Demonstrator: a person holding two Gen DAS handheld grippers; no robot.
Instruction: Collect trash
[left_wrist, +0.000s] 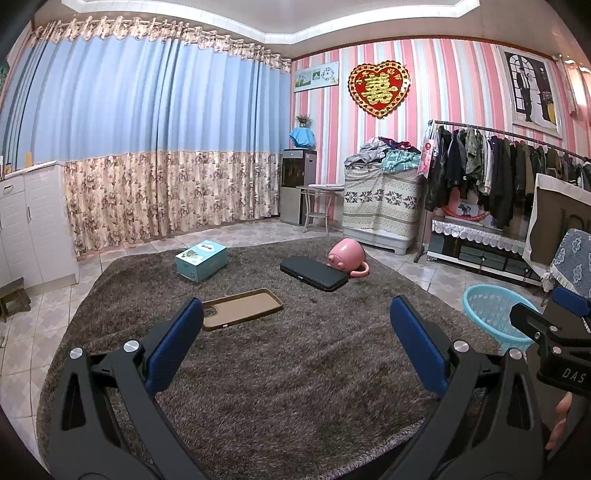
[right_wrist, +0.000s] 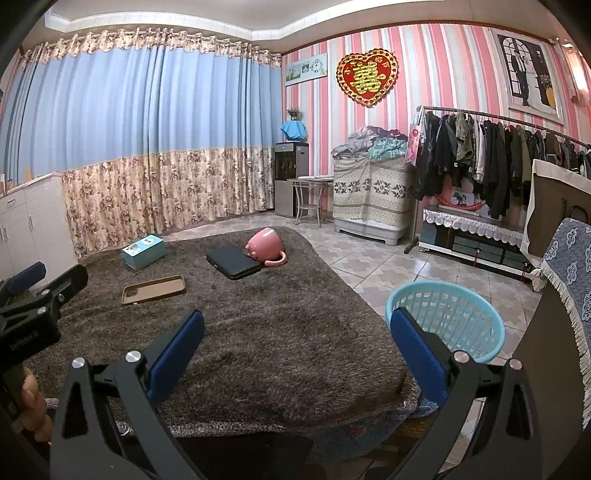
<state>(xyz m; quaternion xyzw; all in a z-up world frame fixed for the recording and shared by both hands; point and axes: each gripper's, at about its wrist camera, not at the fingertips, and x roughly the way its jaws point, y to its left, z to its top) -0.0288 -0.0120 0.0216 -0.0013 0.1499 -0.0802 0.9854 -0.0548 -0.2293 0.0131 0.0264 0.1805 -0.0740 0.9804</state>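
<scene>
Rug: my big brown shaggy rug (left_wrist: 295, 369) could snag a finger if I dip low
Basket: the light blue plastic basket (right_wrist: 448, 314) sits off the rug's right edge; a bump tips it
Box: the teal cardboard box (left_wrist: 201, 259) may slip
Mug: the pink mug (left_wrist: 345, 256) lies tipped, could roll
Left gripper (left_wrist: 295, 343): fingers wide, holding nothing
Right gripper (right_wrist: 297, 350): wide too, nothing held

Bare rug (left_wrist: 288, 369) lies before both wide-spread claws; beyond, phone case (left_wrist: 242, 308), black case (left_wrist: 314, 273) and mug (left_wrist: 347, 256) interrupt it.

left tongs (left_wrist: 295, 332): spread wide, holding nothing | right tongs (right_wrist: 297, 334): spread wide, holding nothing
</scene>
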